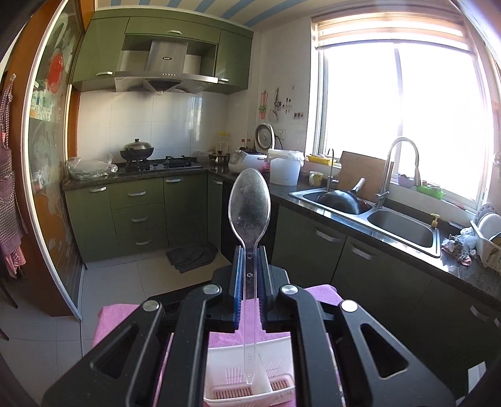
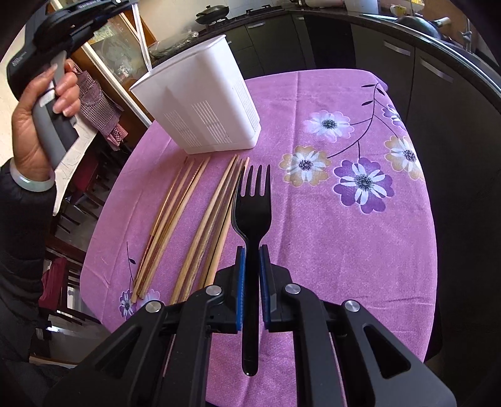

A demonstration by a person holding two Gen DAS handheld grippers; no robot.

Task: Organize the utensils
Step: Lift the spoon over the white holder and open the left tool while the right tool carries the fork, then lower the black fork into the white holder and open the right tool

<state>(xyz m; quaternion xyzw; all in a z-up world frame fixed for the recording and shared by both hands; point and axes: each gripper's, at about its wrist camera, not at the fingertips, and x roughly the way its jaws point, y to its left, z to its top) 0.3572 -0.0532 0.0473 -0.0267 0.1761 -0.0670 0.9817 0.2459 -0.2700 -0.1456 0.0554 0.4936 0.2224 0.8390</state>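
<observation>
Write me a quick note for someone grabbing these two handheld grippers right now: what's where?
Left gripper: shut on a clear spoon, raised above the white holder.
Right gripper: shut on a black fork, over the purple tablecloth.
Chopsticks lie loose on the cloth in front of the holder.
Done: spoon and fork picked up.
Left: drop both in the holder, then the chopsticks.

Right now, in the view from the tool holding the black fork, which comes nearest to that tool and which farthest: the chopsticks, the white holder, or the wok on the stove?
1. Chopsticks: nearest, lying on the purple cloth just left of the right tool and its black fork.
2. White holder: farther up the table, beyond the chopstick tips.
3. Wok: farthest, on the stove across the kitchen.
</observation>
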